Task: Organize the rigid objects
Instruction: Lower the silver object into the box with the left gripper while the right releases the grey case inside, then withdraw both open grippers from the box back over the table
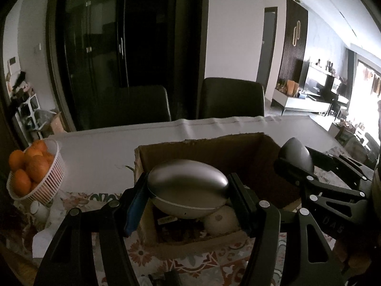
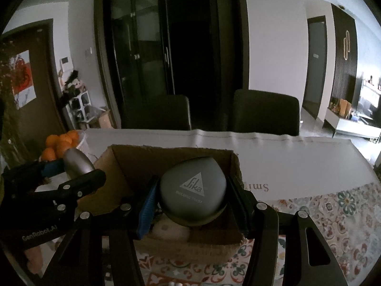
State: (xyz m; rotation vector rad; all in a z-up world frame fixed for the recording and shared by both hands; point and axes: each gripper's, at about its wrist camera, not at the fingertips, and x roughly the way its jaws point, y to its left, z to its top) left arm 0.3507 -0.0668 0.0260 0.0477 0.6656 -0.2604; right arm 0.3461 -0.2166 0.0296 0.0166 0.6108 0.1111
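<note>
Both grippers are carrying loads over the open cardboard box (image 1: 238,147), so the step in hand looks like the transfer of 2 hard cases either into or out of that box; the frames alone are not settling which. The left gripper (image 1: 188,190) is pinching a silver egg-shaped case (image 1: 187,182) between its 2 fingers, hanging just above the box's near-left corner. The right gripper (image 2: 193,195) is clamping a dark grey rounded case (image 2: 193,190) printed with a triangle logo and the word "Sika", held above the box's near side.

If the cases are going in, the next move is calling for lowering each one clear of the cardboard walls and of the pale round object (image 1: 221,221) already lying on the box floor, then spreading the fingers. With both grippers crowding 1 opening, going in 1 at a time seems safer.

The silver case is looking smooth and glossy, with a thin seam running around its lower half and a tiny hole near the bottom; such a slick curved shell could slip if the pinch loosens. The grey case is looking matte and slightly flattened.

The box is sitting on a patterned tablecloth (image 2: 333,214), with a white basket of oranges (image 1: 35,174) standing well to its left.
</note>
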